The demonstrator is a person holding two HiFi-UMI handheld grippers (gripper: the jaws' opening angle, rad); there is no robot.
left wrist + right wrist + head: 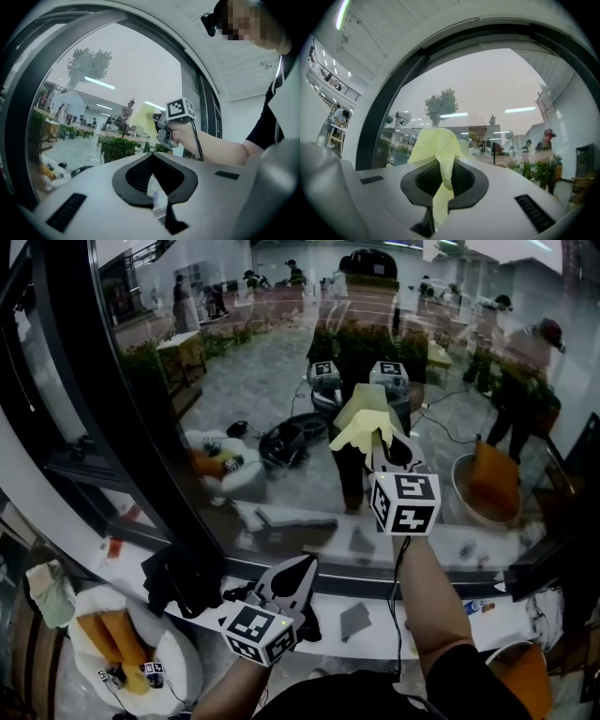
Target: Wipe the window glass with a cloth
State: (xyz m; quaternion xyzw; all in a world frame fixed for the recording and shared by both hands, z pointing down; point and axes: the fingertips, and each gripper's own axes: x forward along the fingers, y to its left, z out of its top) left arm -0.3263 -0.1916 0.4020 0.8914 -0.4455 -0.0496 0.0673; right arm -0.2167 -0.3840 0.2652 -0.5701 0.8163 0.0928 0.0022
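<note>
The window glass (272, 381) fills most of the head view. My right gripper (380, 444) is raised in front of it and is shut on a pale yellow cloth (364, 420), which bunches up beyond the jaws at the pane. In the right gripper view the cloth (436, 145) is pinched between the black pads, with a tail hanging below them and the glass (487, 89) just beyond. My left gripper (302, 566) hangs low over the white sill (441, 634), shut with nothing in it. The left gripper view shows those jaws (152, 155) closed, and further off the right gripper holding the cloth (143, 119).
A thick black window frame (112, 418) runs down the left. A black bundle (183, 577) and a small grey piece (354, 620) lie on the sill. An orange bucket (520, 676) stands at lower right, and a white round seat with orange items (178, 676) at lower left.
</note>
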